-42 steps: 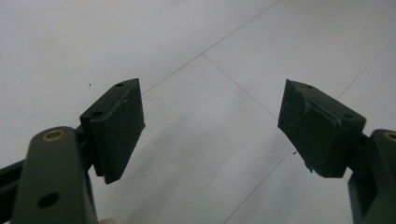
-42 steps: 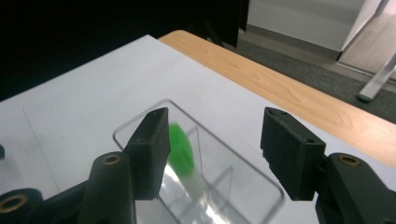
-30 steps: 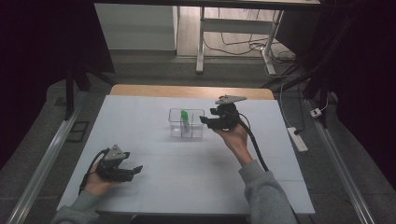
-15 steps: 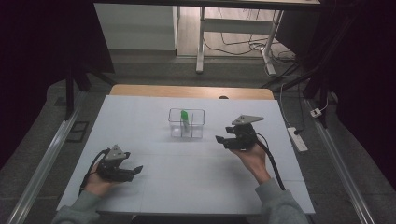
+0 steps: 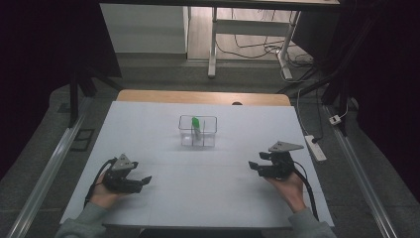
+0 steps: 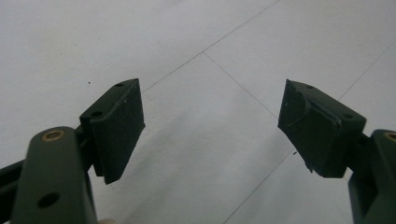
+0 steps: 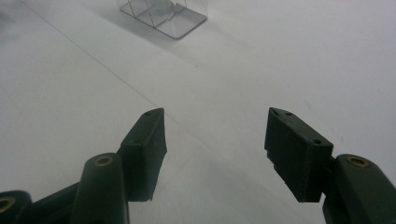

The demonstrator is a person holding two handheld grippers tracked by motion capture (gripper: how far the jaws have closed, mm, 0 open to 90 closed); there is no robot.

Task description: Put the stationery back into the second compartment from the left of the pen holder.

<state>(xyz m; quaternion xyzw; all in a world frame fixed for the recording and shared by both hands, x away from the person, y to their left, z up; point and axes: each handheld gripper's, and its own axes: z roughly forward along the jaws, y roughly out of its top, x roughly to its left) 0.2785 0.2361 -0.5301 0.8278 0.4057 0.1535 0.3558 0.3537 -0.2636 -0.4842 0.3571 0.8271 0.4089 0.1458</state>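
High view showed the green item (image 5: 196,124) standing, as best I could tell, inside the clear container (image 5: 198,132) toward the table's (image 5: 148,124) far edge, with the left gripper (image 5: 143,180) and right gripper (image 5: 253,165) near the front corners, jaws wide and empty, suggesting placement was done.

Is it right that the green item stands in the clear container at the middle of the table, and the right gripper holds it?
Not quite. The green item does stand in the clear container, but the right gripper holds nothing: the right gripper view shows bare table between its open fingers.
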